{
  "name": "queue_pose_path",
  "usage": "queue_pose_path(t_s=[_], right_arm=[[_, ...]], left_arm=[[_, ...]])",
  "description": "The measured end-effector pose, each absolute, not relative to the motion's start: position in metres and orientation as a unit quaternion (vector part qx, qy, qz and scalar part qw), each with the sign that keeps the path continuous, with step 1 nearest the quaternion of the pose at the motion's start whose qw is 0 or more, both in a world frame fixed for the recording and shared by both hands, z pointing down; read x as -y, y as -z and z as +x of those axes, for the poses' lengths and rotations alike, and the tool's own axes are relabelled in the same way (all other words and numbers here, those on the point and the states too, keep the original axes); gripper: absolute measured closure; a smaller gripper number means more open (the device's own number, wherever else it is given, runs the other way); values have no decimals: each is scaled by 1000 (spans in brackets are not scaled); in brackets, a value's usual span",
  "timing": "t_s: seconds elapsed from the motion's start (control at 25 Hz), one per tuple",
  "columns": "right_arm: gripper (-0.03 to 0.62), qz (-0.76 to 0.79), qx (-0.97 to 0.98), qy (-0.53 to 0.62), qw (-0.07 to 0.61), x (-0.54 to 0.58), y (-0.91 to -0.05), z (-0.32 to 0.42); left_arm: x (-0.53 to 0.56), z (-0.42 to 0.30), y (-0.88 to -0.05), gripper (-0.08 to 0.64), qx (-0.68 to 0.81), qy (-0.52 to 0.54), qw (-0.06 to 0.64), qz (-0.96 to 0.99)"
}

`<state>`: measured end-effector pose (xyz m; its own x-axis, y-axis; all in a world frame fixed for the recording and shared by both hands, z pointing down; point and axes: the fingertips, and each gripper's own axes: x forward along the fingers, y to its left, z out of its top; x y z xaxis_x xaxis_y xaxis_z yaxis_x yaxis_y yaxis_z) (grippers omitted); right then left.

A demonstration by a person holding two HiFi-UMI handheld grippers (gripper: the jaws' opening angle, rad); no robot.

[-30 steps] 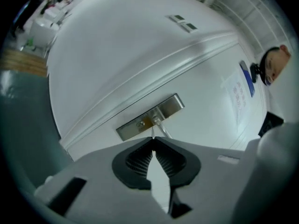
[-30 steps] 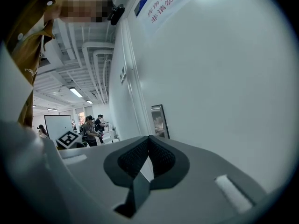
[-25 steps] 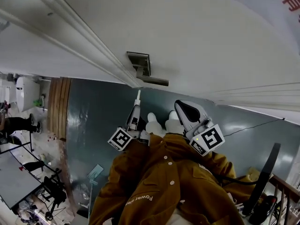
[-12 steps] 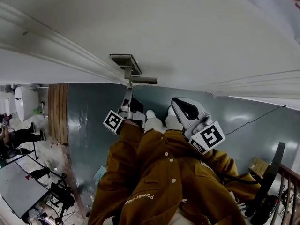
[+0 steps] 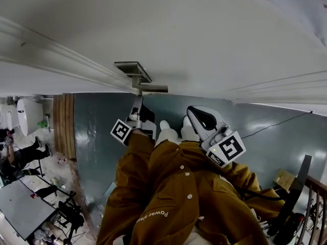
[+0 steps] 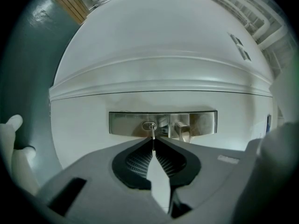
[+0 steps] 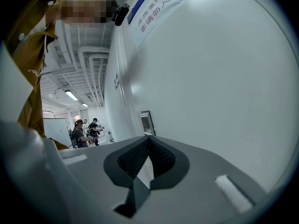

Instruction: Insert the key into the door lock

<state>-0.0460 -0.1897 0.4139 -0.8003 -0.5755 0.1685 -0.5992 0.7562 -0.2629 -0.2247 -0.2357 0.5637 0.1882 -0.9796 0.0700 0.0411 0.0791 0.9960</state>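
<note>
Left tongs (image 6: 153,141) clenched on key (image 6: 153,132). Blade juts straight ahead of the tips, its tip at the keyhole (image 6: 149,125). Judged light, stiff, slick metal: pinch rear end, blade free. Right tongs (image 7: 148,143) closed, empty.

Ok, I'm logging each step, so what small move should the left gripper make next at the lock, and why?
Probably a short, straight push forward. The left gripper is shut on the key, whose tip sits at the keyhole in the lock plate, roughly in line with it; how far it has entered I cannot tell.
</note>
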Motion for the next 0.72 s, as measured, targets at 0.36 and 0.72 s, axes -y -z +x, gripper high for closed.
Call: queue_pose_path(t_s=[0.36,0.72], right_arm=[[586,310,937,-155,36,188,-413,-47],[586,306,938,-157,35,188,-413,-50]], left_arm=[[234,-226,-566,535,403,499,610,465],[235,-225,-567,537,372,520,625,447]])
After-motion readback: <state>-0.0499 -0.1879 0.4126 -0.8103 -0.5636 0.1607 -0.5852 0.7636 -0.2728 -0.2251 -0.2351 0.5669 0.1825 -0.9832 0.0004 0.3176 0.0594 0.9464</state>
